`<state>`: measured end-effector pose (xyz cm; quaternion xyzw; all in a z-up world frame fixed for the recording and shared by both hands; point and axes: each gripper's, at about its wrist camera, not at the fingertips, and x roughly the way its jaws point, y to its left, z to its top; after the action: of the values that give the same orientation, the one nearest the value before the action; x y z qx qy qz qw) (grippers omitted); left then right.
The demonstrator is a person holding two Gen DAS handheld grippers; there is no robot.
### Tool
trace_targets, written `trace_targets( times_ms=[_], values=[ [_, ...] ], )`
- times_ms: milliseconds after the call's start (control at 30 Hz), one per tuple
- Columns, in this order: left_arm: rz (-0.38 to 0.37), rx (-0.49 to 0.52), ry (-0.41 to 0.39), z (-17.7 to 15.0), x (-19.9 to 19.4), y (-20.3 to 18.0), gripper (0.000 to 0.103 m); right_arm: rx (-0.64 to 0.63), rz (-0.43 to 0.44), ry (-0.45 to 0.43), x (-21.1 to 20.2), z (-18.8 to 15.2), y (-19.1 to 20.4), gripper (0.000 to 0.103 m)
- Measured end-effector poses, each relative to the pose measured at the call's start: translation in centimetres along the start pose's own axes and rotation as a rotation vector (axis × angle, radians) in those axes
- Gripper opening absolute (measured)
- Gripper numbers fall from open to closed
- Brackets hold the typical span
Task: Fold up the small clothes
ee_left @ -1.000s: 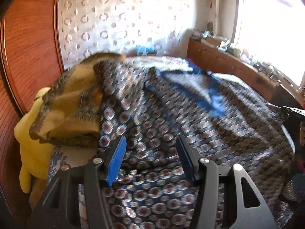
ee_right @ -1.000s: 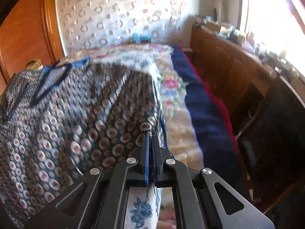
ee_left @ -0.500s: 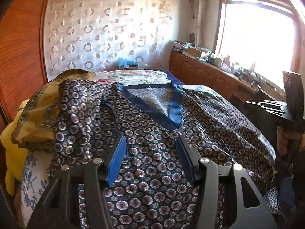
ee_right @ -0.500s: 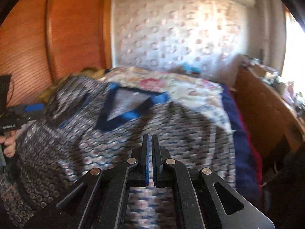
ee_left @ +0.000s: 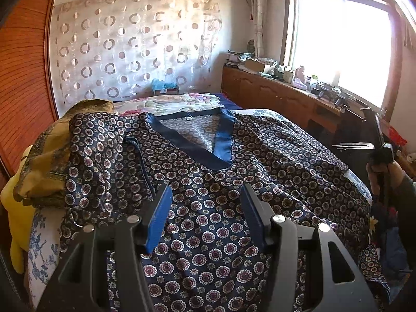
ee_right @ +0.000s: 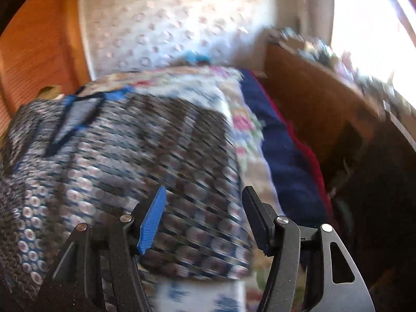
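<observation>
2 grippers hang over the near end of the bed, and neither has hold of anything. Closest to me, the left gripper (ee_left: 205, 208) stands about half open above the lower front of the patterned shirt (ee_left: 208, 182), its blue pads (ee_left: 158, 218) clear of the cloth. The right gripper (ee_right: 202, 208) sits over the shirt's right-hand edge, near the bottom corner; its jaws have just been opening, and they now stand well apart with only loose cloth showing below the gap, nothing pinched. That view is smeared, so I cannot tell whether a pad brushes the fabric.

Further out, the shirt lies spread face up across the bed (ee_right: 283, 156), dark blue with rows of small round flowers, its plain blue V collar (ee_left: 221, 145) pointing back toward me. The left sleeve (ee_left: 104, 140) is bunched and partly doubled over beside a yellow-brown cloth (ee_left: 44, 161) at the bed's left edge. Beyond that are the floral bedspread (ee_left: 176, 102), a curtain with rings (ee_left: 130, 46), a wooden counter (ee_left: 280, 98) and the bright window (ee_left: 343, 46).

To my eye this is the laying-out step, finished or nearly so, with no fold made yet. The next move calls for pinching 1 side, probably a sleeve or side seam, and carrying it across toward the middle; the crumpled left sleeve likely wants flattening first.
</observation>
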<state>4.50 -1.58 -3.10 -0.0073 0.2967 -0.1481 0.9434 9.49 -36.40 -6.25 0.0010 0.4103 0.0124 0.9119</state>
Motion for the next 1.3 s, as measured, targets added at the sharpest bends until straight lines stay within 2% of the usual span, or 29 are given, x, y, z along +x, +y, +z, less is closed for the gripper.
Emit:
trace_targets(
  times_ms=[133,233,267,300,367,467,633,833,967,1100,1133,1233,1300],
  values=[
    [0.002,0.001,0.009,-0.1,0.2,-0.2,0.054,0.101,0.045,0.074,1.2,-1.1,-3.0,0.062],
    [0.002,0.002,0.014,-0.2,0.4,-0.2,0.054,0.124,0.1,0.102,1.6,-1.9,-3.6,0.043],
    [0.002,0.001,0.016,-0.2,0.4,-0.2,0.054,0.13,0.131,0.095,1.2,-2.1,-3.5,0.028],
    [0.004,0.0,0.018,-0.2,0.4,-0.2,0.054,0.132,0.15,0.093,1.2,-2.0,-3.4,0.024],
    [0.004,-0.001,0.018,-0.2,0.5,-0.2,0.054,0.081,0.084,0.076,0.6,-2.0,-2.8,0.006],
    [0.005,-0.002,0.018,-0.2,0.5,-0.1,0.054,0.028,0.036,0.063,0.2,-1.9,-2.1,0.0],
    [0.007,-0.01,0.02,-0.3,0.7,0.1,0.054,-0.031,-0.014,-0.018,-1.6,-0.6,-0.8,0.0],
    [0.009,-0.021,0.016,-0.4,0.7,0.5,0.054,-0.161,0.006,-0.134,-3.9,3.5,4.1,0.0],
    [0.017,-0.026,0.013,-0.4,0.6,0.7,0.054,-0.28,0.086,-0.174,-4.1,5.2,10.2,0.0],
    [0.051,-0.019,-0.006,-0.5,0.3,0.8,0.054,-0.314,0.227,-0.113,-2.5,4.5,14.3,0.0],
    [0.06,-0.016,-0.011,-0.4,0.2,0.7,0.054,-0.315,0.238,-0.1,-2.0,4.3,14.8,0.006],
    [0.07,-0.015,-0.018,-0.4,0.2,0.7,0.054,-0.276,0.252,-0.101,-1.4,3.7,14.1,0.054],
    [0.066,-0.019,-0.017,-0.4,0.2,0.7,0.054,-0.211,0.244,-0.101,-1.2,3.8,11.9,0.054]
  ],
)
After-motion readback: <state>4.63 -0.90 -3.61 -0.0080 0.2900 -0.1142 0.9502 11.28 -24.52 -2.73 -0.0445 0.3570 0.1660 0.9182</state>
